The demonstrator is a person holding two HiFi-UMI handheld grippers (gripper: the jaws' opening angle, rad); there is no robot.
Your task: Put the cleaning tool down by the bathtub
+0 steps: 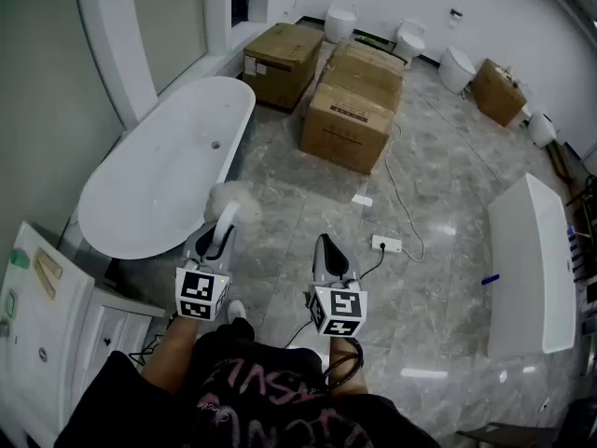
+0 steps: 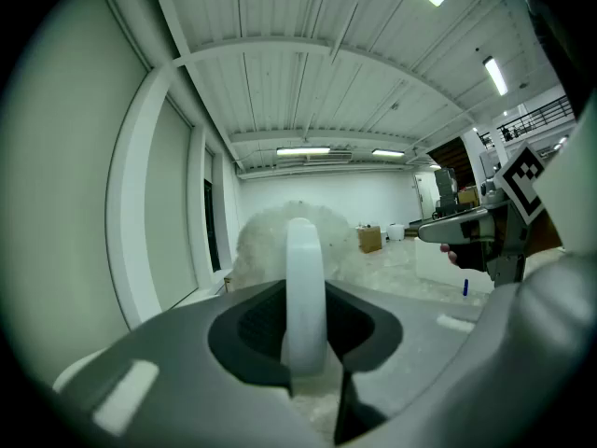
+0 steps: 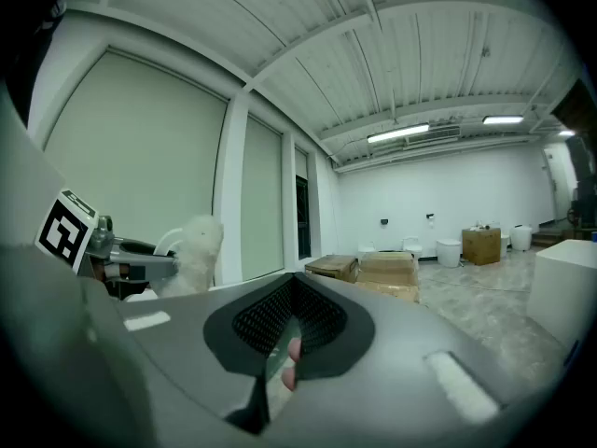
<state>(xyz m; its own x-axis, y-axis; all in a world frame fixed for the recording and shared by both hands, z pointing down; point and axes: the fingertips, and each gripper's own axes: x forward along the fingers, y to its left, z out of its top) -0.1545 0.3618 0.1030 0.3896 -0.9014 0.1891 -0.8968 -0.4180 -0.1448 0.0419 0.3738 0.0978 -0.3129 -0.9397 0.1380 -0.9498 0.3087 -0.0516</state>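
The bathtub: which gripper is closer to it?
Left. The left gripper, shut on the cleaning tool, is beside the bathtub rim; the right gripper is farther out over the floor.

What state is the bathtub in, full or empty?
Empty: the bathtub shows a bare white basin with its drain visible.

Seemingly marble floor (image 1: 438, 185) — cardboard boxes (image 1: 350, 110), white walls (image 1: 494, 7).
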